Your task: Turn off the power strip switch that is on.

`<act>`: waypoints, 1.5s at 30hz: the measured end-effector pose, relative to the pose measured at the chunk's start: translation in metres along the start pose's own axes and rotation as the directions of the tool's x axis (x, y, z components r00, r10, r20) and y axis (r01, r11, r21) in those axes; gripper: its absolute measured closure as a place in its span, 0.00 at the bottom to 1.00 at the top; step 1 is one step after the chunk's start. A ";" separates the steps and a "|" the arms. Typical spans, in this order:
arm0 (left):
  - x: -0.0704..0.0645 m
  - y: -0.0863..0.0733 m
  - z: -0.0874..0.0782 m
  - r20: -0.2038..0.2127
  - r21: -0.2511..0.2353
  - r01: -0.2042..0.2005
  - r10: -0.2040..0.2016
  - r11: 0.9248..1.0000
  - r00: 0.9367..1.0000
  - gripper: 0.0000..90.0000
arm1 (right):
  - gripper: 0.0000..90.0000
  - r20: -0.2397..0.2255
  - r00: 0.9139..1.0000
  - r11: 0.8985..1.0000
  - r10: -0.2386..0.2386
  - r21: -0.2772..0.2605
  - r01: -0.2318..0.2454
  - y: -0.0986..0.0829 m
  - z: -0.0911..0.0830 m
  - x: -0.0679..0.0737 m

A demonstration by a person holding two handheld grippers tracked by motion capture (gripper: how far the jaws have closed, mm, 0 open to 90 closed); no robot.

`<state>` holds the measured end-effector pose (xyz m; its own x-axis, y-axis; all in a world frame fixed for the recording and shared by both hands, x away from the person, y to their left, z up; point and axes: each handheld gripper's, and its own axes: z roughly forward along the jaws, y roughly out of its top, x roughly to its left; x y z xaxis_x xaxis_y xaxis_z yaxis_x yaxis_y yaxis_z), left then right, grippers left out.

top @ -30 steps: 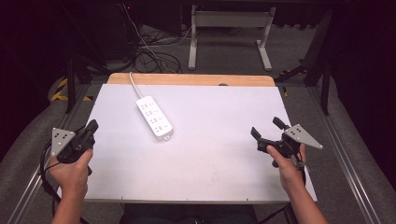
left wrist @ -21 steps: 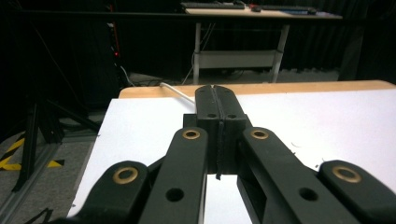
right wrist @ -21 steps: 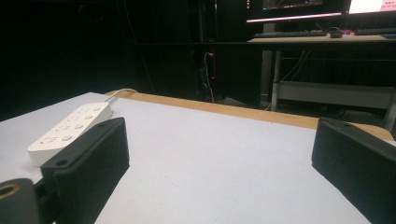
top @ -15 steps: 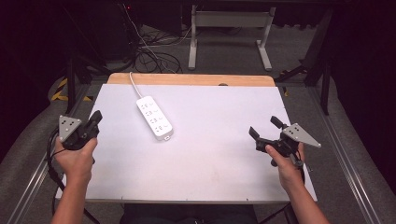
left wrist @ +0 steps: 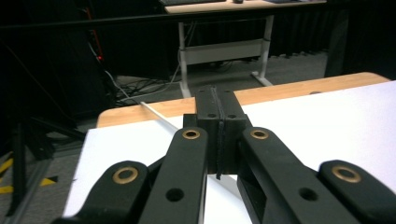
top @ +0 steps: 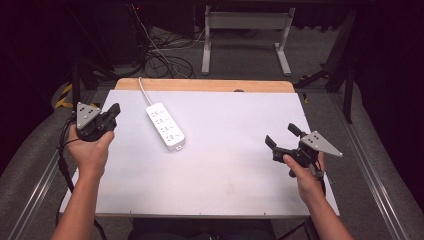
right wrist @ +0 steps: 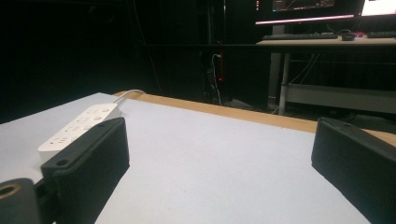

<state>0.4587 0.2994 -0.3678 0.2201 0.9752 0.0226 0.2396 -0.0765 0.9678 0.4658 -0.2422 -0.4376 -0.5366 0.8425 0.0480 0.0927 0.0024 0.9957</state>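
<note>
- Power strip (top: 166, 126): a long, white, smooth plastic bar with rounded corners and rows of small socket holes. It lies flat and slantwise on the left half of the table, and its thin white cord (top: 143, 89) runs off over the far edge.
- Table (top: 235, 165): a matt white rectangular sheet over a pale wooden top, with the wood showing as a strip along the far edge.
- Left gripper (top: 114, 111): black hard plastic with brass-ringed pivots and a grey three-cornered plate. It is held at the table's left edge, just beside the power strip but apart from it; its jaws are pressed flat together with nothing between them.
- Right gripper (top: 282, 136): the same build, held over the table's right side, well apart from the power strip. Its blocky, matt black jaws stand wide apart and empty.
</note>
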 end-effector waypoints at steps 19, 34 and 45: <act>-0.013 0.010 0.036 0.033 0.075 -0.029 0.027 0.997 0.999 1.00 | 0.05 -0.001 1.000 1.000 -0.013 0.009 0.013 0.000 0.001 0.001; -0.028 0.023 0.080 0.038 0.158 -0.064 0.059 0.985 0.998 1.00 | 0.05 -0.001 1.000 1.000 -0.004 -0.001 0.004 0.002 0.002 -0.002; -0.032 0.026 0.112 0.047 0.252 -0.109 0.100 0.962 0.994 1.00 | 0.04 0.002 1.000 1.000 0.004 -0.005 -0.004 0.002 0.001 -0.002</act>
<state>0.5633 0.2430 -0.3717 0.2875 0.9517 0.1078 0.4444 -0.2322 0.8652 0.4683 -0.2433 -0.4355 -0.5348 0.8434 0.0522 0.0905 -0.0042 0.9959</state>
